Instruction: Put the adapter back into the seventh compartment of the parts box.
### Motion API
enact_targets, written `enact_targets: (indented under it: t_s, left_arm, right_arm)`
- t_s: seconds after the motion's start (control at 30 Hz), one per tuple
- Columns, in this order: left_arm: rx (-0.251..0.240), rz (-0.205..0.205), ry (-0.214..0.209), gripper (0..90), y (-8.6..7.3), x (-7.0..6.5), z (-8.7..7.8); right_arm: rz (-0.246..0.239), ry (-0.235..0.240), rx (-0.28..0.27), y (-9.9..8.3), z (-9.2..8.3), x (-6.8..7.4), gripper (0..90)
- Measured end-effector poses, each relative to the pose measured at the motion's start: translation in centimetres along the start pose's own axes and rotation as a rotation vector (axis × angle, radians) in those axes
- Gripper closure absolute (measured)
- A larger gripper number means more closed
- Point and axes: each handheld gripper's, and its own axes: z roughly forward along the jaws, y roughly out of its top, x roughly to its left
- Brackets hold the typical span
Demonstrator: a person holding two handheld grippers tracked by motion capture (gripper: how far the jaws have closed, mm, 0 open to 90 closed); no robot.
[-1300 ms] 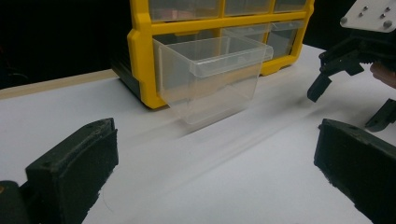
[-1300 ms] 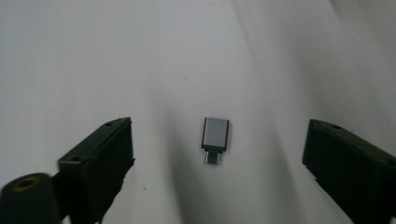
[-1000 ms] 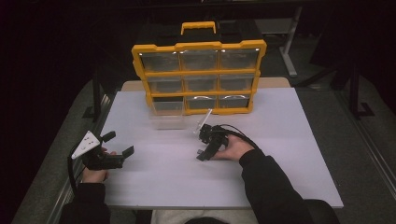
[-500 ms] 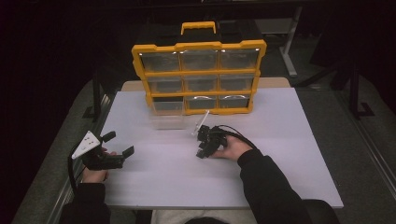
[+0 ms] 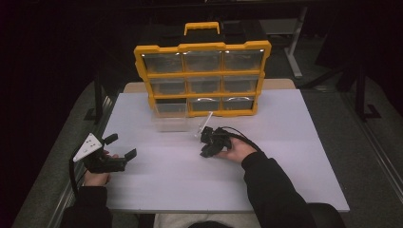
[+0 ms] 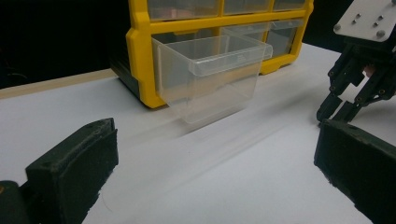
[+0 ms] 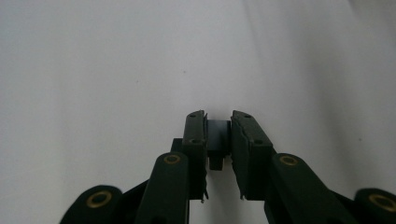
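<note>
White table (image 5: 285, 180), yellow organizer (image 5: 202, 76), clear drawer (image 6: 210, 77)

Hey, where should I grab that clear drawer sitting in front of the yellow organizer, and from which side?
Grip the clear drawer by the lip along its front top edge, coming from the table side with the open left hand-held gripper. The lip juts toward you, the top is open, and the yellow organizer probably blocks the back.

Right gripper (image 7: 218, 135) rises from bottom centre of frame, two black jaws nearly closed on a small dark grey block (image 7: 218, 140) pinched between the pads. Brass-coloured pivot pins on the linkage arms, lower left and lower right. Plain white table surface (image 7: 140, 56) behind, upper frame.
</note>
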Motion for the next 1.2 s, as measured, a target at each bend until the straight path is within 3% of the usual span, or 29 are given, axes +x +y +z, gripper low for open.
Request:
enact_targets:
  t_s: [0.6, 1.2]
  left_arm:
    - [-0.004, -0.005, 0.001, 0.0, 0.0, 0.0, 0.0]
    - [-0.004, -0.006, 0.0, 0.0, 0.0, 0.0, 0.0]
  right_arm:
    - [0.004, -0.022, -0.067, 0.5, -3.6, -1.0, 75.1]
    - [0.002, -0.044, -0.094, 1.4, -5.9, -1.7, 75.0]
